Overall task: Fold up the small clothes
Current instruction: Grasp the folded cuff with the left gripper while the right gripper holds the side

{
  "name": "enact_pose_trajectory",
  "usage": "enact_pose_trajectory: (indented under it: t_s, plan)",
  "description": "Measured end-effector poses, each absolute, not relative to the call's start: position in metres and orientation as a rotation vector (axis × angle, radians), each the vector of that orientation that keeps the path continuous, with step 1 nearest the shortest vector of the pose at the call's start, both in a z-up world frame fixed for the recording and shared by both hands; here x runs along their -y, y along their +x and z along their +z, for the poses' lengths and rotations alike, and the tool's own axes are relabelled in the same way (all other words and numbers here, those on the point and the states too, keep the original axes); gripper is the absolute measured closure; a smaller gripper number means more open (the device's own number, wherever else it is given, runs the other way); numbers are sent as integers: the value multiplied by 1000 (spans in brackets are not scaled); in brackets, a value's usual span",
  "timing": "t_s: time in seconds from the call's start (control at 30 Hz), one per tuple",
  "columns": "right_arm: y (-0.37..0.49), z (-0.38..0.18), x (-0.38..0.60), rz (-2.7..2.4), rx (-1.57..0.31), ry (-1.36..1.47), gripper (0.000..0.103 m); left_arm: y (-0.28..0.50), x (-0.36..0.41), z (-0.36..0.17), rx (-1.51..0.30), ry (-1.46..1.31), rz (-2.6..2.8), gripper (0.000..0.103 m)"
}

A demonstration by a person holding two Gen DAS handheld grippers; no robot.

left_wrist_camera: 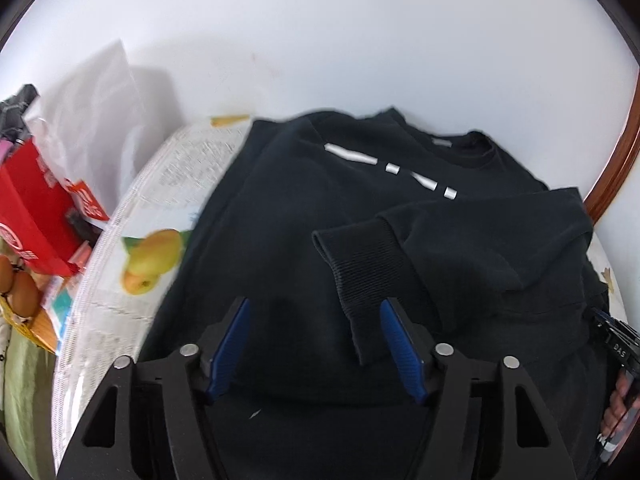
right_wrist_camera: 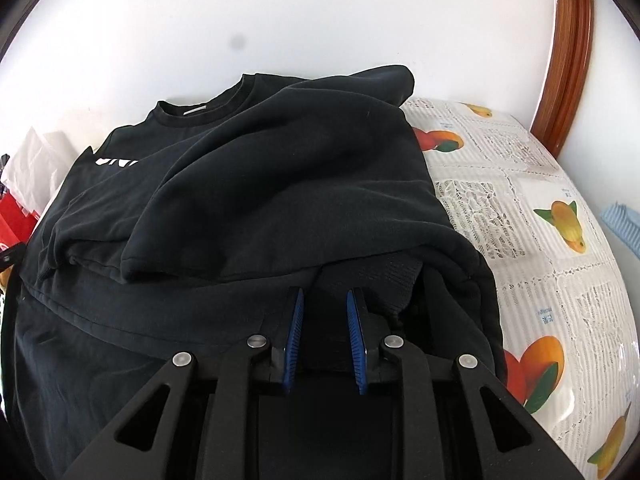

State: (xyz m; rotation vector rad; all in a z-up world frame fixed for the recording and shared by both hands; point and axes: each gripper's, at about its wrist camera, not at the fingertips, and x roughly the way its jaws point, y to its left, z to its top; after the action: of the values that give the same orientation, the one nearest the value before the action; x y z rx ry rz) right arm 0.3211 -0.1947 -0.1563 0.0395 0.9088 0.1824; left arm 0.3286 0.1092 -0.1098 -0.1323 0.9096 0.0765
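Both tongs are mine and hang over the black sweatshirt (left_wrist_camera: 304,200). Left tongs (left_wrist_camera: 316,344) stand apart, blue ribbed pads clear of the cloth, with the ribbed cuff (left_wrist_camera: 360,280) of one sleeve lying just ahead of the right-hand pad and nothing gripped. Right tongs (right_wrist_camera: 325,340) stand narrowly apart above dark fabric; I cannot tell whether the pads press on it.

Largest to smallest: the sweatshirt covers most of the surface (right_wrist_camera: 520,216), a soft, matte knit with a round ribbed collar (right_wrist_camera: 200,110) and broken white lettering (left_wrist_camera: 390,168) across the chest. One sleeve is folded across the body, its cuff a tight corrugated tube.

Under it lies a glossy plastic cover (left_wrist_camera: 168,184) printed with lace-like white panels and yellow-orange fruit (left_wrist_camera: 154,260). Behind is a plain white wall (left_wrist_camera: 320,40), and a curved reddish-brown wooden frame (right_wrist_camera: 568,52) rises at the right.

At the left edge, crowded together, sit a red carton (left_wrist_camera: 36,208), a crinkled translucent bag (left_wrist_camera: 100,120) and brown eggs (left_wrist_camera: 18,284). By my right tongs' handle, a few fingers (left_wrist_camera: 618,404) show.
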Motion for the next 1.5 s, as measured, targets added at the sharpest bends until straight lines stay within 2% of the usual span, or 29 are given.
enact_pose_trajectory:
  t_s: [0.07,0.23,0.3,0.33,0.4,0.53,0.83,1.03,1.23,1.5]
  plan:
    - [320,-157,196,182,-905,53,81,336,-107,-118,-926,-144,64,52]
    - [318,-158,193,164,-893,37,81,347,-102,-129,-918,-174,22,61]
    - [317,-159,189,151,-883,16,81,351,-97,-127,-910,-162,16,72]
    - [317,-159,188,145,-879,8,81,352,-95,-126,-906,-152,21,74]
    - [317,-160,185,138,-873,-6,81,354,-87,-121,-889,-94,46,95]
    - [318,-160,187,146,-874,4,81,348,-88,-104,-848,-81,35,97]
    - [317,-161,190,140,-873,20,81,322,-142,-60,-774,-202,43,97]
    - [318,-160,197,163,-872,47,81,315,-164,-80,-836,-276,47,97]
    - [310,-148,206,155,-903,23,81,315,-159,-115,-917,-225,90,97]
    - [314,-125,202,154,-809,4,73,313,-152,-121,-939,-158,103,93]
